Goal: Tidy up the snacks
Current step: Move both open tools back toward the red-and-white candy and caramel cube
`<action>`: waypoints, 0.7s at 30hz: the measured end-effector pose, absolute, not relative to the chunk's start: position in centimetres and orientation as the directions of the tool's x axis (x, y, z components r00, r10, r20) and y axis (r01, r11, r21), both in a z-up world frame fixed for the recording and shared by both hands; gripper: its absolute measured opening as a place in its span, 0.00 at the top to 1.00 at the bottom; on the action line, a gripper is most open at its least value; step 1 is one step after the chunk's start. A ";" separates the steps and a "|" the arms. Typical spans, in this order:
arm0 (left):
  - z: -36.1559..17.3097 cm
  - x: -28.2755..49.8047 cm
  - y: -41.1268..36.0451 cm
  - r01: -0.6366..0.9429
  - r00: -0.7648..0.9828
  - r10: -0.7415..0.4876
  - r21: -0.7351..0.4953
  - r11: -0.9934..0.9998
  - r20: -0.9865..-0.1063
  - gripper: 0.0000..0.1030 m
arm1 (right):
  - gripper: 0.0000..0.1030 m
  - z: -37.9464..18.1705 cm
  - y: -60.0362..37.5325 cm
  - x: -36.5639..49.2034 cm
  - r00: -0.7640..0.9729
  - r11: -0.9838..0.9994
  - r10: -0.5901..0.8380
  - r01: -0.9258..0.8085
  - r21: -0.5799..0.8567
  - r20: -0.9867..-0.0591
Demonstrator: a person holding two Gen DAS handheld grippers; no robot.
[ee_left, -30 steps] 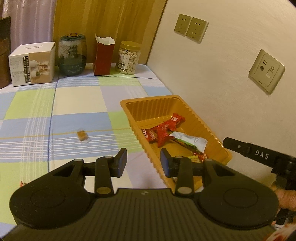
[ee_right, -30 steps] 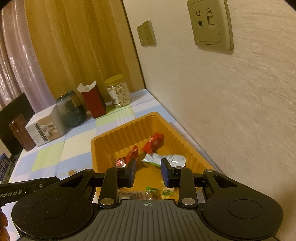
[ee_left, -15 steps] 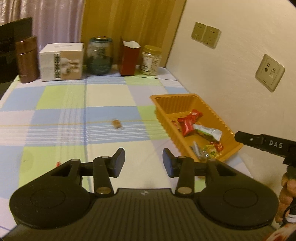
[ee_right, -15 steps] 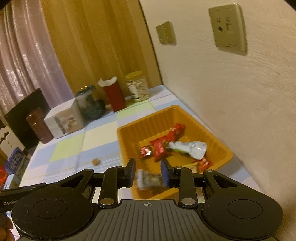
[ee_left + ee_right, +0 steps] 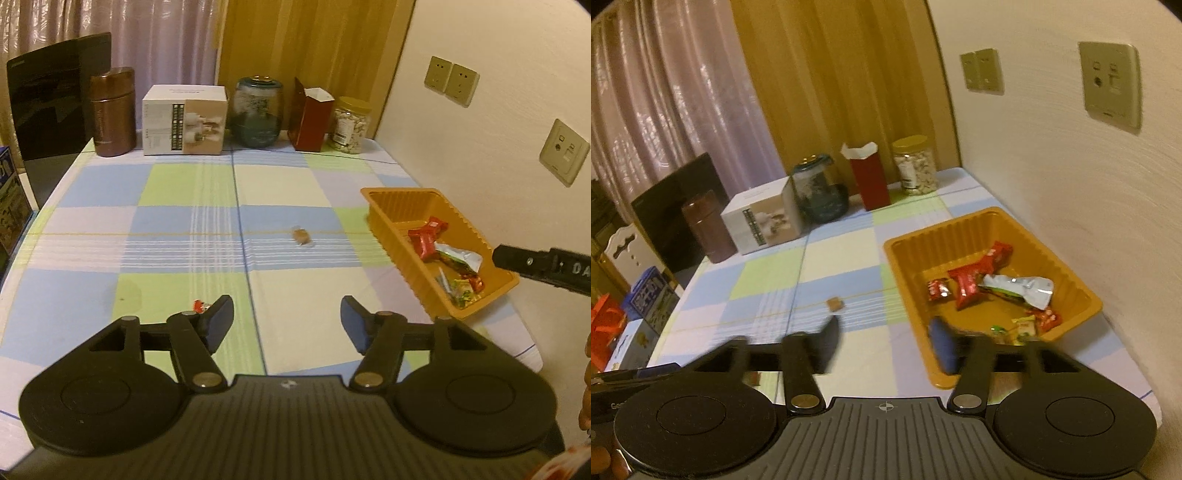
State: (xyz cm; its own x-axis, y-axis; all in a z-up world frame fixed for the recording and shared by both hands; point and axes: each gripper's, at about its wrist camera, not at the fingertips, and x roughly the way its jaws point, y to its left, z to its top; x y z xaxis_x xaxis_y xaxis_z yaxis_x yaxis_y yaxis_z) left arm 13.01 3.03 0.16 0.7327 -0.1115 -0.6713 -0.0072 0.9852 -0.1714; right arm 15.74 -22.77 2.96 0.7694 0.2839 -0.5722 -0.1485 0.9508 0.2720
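Between pickups — both grippers' fingers opening, nothing between them; next, reaching for brown candy (image 5: 302, 235) on table (image 5: 184, 229), then orange tray (image 5: 391, 243).

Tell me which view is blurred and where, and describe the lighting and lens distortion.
Right wrist view: motion blur smears the right gripper, whose jaws are opening with nothing between them; the tray stays fairly sharp. Left wrist view: crisp, left gripper jaws also opening, empty. Both views: warm, dim yellow light, fisheye bending the wall and corners dark.
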 end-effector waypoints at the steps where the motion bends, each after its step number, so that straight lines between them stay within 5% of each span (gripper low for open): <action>1: 0.1 12.9 3.2 -0.010 0.732 -0.109 -0.170 0.985 -0.673 0.37 | 0.37 3.0 -22.5 15.7 0.770 0.950 0.288 -0.155 0.271 -0.569; 21: -3.6 13.8 8.0 -0.084 0.704 -0.069 -0.179 0.980 -0.707 0.21 | 0.36 -0.1 -17.2 17.9 0.704 0.944 0.330 -0.239 0.228 -0.629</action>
State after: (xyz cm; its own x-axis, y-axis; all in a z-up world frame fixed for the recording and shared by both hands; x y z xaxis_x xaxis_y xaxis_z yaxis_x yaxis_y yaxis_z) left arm 13.79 7.97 -3.56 0.7042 -0.0692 -0.7066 -0.0838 0.9802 -0.1795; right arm 17.88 -17.17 -0.08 0.7036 0.3298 -0.6294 -0.2389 0.9440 0.2275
